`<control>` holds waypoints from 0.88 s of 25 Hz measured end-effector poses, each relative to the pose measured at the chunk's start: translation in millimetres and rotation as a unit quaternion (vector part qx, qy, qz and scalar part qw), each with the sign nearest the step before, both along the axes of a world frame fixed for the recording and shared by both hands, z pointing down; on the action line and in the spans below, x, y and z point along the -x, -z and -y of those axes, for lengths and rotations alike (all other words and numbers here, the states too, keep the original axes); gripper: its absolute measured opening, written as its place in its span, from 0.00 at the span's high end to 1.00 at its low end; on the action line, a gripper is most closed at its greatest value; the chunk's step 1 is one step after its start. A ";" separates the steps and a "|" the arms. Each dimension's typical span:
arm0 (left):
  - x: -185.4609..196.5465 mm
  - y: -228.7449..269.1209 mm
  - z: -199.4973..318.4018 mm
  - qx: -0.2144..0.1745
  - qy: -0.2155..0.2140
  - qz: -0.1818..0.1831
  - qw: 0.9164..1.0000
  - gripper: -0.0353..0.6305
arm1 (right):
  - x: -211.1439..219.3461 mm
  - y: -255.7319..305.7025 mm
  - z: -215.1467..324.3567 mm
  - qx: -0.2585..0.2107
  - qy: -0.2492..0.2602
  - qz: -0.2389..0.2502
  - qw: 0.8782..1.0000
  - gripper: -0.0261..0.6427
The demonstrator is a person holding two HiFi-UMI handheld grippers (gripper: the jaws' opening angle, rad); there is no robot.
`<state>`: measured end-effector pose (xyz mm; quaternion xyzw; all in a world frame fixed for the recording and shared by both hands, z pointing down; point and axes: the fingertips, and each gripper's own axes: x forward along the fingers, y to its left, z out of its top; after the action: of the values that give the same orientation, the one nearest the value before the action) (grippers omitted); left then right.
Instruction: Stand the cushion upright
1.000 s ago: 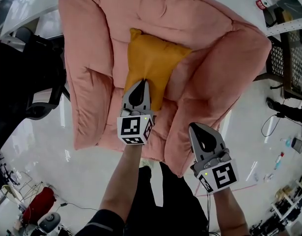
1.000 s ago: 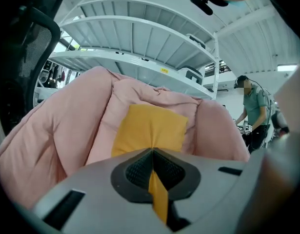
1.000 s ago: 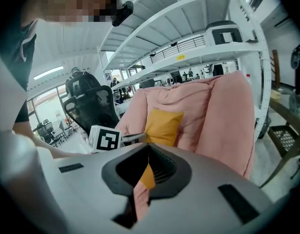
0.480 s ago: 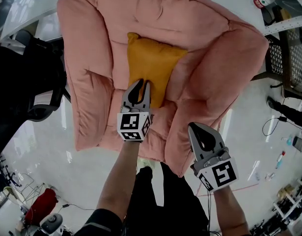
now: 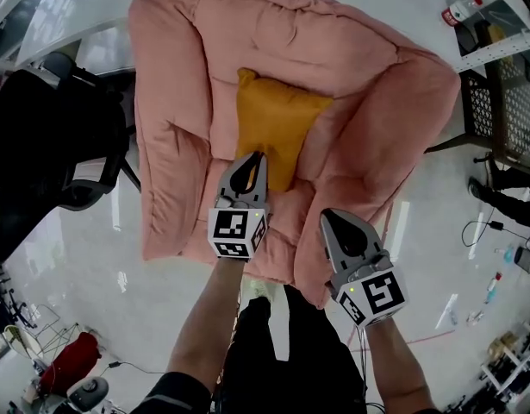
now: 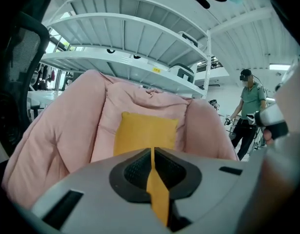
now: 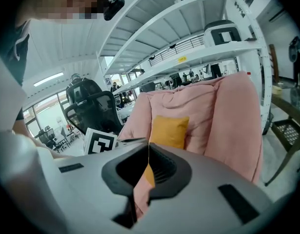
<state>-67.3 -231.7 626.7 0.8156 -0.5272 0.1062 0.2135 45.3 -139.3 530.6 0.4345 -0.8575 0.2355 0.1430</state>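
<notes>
An orange cushion [image 5: 277, 132] stands against the back of a big pink padded armchair [image 5: 351, 76]. It shows upright in the left gripper view [image 6: 145, 133] and the right gripper view [image 7: 170, 130]. My left gripper [image 5: 258, 158] hovers at the cushion's lower edge. Its jaws have just been closing and stand a narrow slit apart [image 6: 152, 150], with nothing between them. My right gripper [image 5: 327, 216] hangs in front of the chair's seat edge, apart from the cushion, shut and empty [image 7: 149, 144].
A black office chair [image 5: 58, 136] stands close on the left of the armchair. White shelving [image 5: 489, 24] and a black wire basket [image 5: 497, 102] are at the right. A person [image 6: 250, 111] stands beyond the armchair. Cables and small items lie on the floor at the right [image 5: 493, 274].
The left jaws were together at the cushion's lower edge, parted half a second ago, and are now narrower. The left gripper has drawn slightly back from the cushion. The right gripper has kept still.
</notes>
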 end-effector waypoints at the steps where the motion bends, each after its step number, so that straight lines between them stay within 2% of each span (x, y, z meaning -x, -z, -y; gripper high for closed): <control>1: 1.8 5.9 -4.6 0.002 -0.002 0.004 1.000 0.92 | 2.9 3.6 -1.4 -0.002 -0.001 0.001 1.000 0.95; 10: 9.8 84.4 -58.2 -0.006 -0.032 0.011 0.999 0.94 | 13.6 43.3 -24.0 -0.025 -0.023 0.008 0.999 0.96; 22: 35.5 182.6 -144.4 0.006 -0.041 -0.006 0.999 0.94 | 24.2 118.6 -74.5 -0.059 -0.056 0.001 0.997 0.96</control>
<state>-102.7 -87.3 444.1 0.8360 -0.4911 0.1137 0.2168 21.1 -64.8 412.0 0.4892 -0.8445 0.1923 0.1027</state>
